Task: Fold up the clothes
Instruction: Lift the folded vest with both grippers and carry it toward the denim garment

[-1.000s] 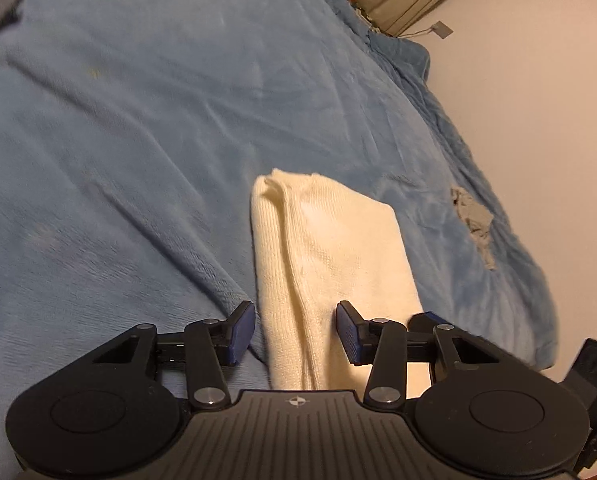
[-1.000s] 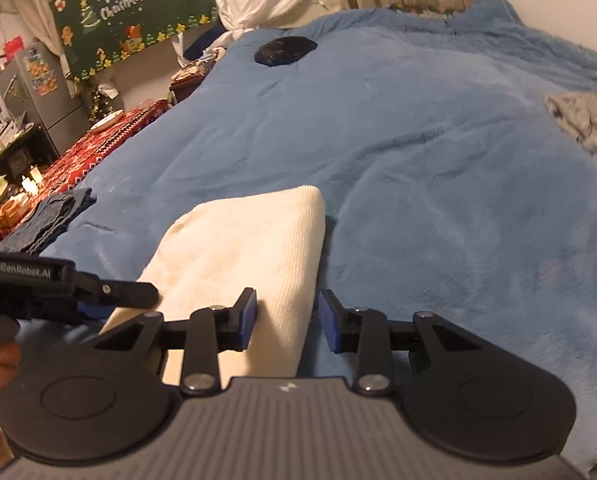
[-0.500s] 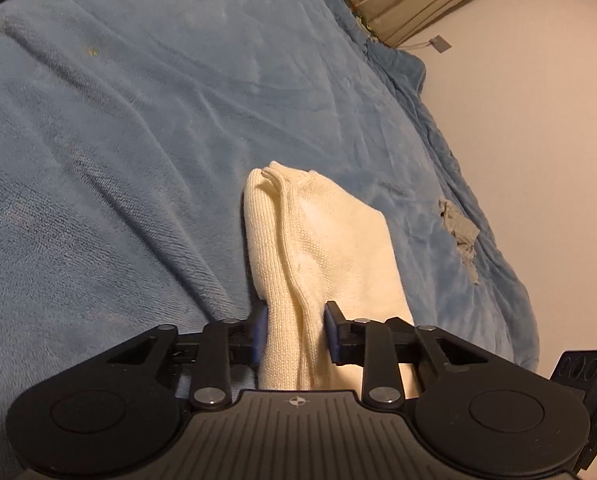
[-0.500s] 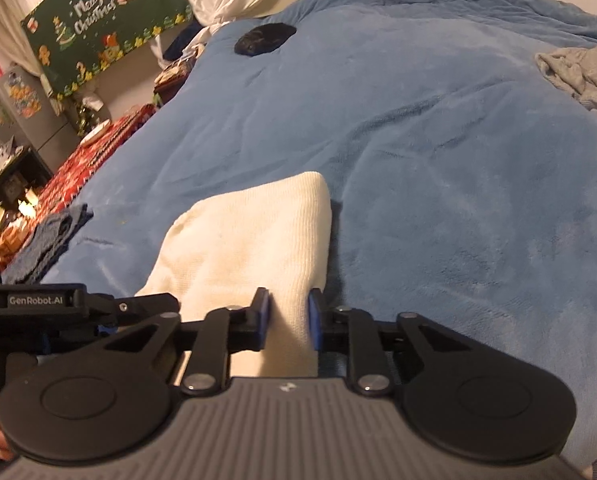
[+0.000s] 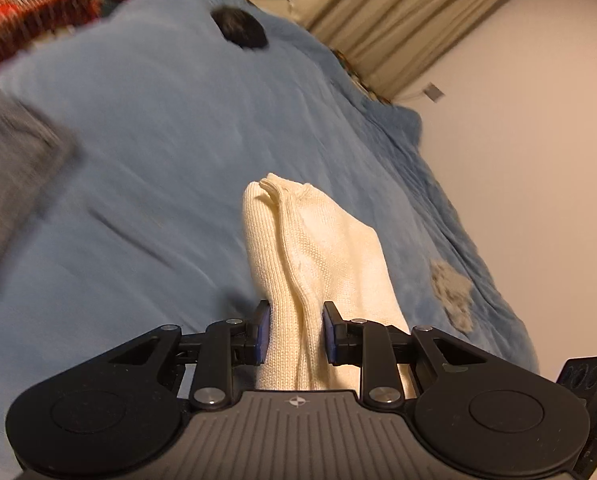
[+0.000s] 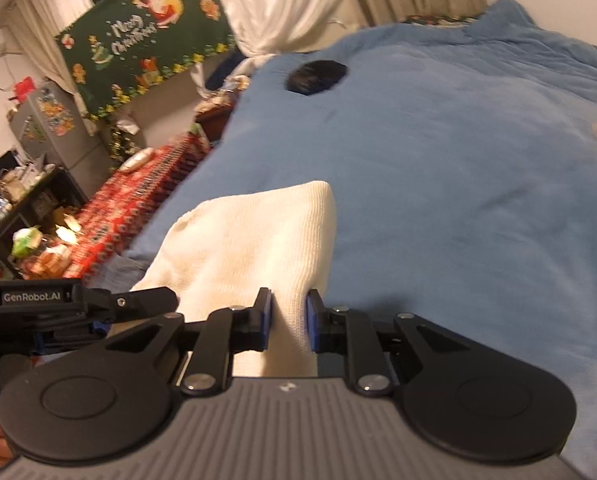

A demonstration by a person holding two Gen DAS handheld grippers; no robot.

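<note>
A folded cream knit garment [image 5: 318,248] hangs lifted over the blue blanket [image 5: 146,152]. My left gripper [image 5: 295,334] is shut on the garment's near edge, its blue pads pressing the bunched knit from both sides. In the right wrist view the same cream garment [image 6: 258,236] stretches forward from my right gripper [image 6: 288,320], which is shut on its right-hand near corner. The left gripper's body [image 6: 58,304] shows at the left of that view, holding the other corner. The garment's far end droops toward the blanket [image 6: 458,184].
A folded grey garment [image 5: 14,184] lies at the left of the bed. A dark round object [image 5: 240,32] rests far up the blanket, a crumpled grey cloth [image 5: 452,292] near the right edge. A wall [image 5: 538,128] runs along the right. A red patterned table [image 6: 146,200] and clutter stand left.
Both grippers closed on the cream garment's near edge, then rose and swung with it, lifting it off the blanket. The view now takes in more of the room and bed.
</note>
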